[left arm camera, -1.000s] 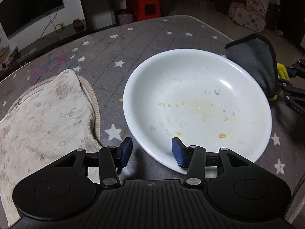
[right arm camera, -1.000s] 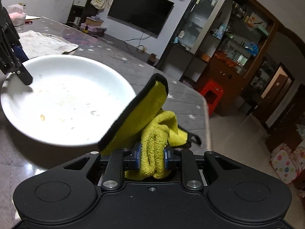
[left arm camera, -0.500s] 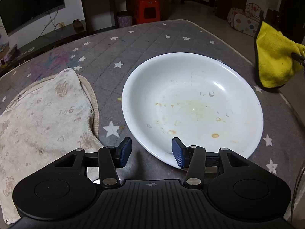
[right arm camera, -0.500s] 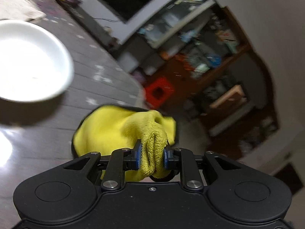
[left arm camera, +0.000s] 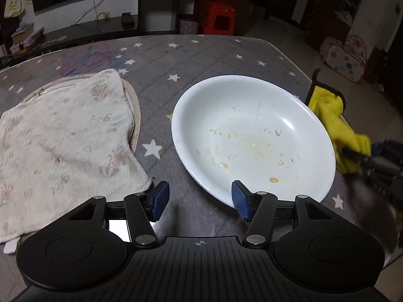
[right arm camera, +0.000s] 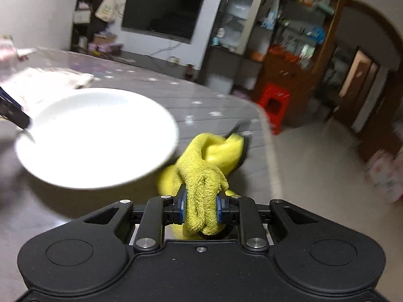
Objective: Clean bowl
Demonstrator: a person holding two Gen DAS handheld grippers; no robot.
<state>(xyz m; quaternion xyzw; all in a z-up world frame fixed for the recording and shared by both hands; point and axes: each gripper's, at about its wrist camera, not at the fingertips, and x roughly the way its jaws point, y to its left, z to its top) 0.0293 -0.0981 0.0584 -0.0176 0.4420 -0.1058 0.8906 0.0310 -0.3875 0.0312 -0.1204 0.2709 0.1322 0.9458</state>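
A wide white bowl (left arm camera: 254, 138) with brown food specks sits on the grey star-patterned tablecloth (left arm camera: 176, 58). My left gripper (left arm camera: 199, 201) hovers at the bowl's near rim, its jaws opening, with nothing between them; the right pad stands by the rim. My right gripper (right arm camera: 201, 210) is shut on a bunched yellow cloth (right arm camera: 204, 176) with a dark backing, just right of the bowl (right arm camera: 98, 136). In the left wrist view the yellow cloth (left arm camera: 337, 125) shows at the bowl's right side, with the right gripper blurred behind it.
A beige patterned towel (left arm camera: 63, 138) lies flat on the table left of the bowl. The table's right edge (left arm camera: 289, 60) runs close behind the cloth. Beyond are a red stool (left arm camera: 217, 19), a dark TV stand and shelves.
The left jaws have spread wider and the view has shifted left of the bowl. The right gripper swung away with the yellow cloth, then came back beside the bowl's right rim.
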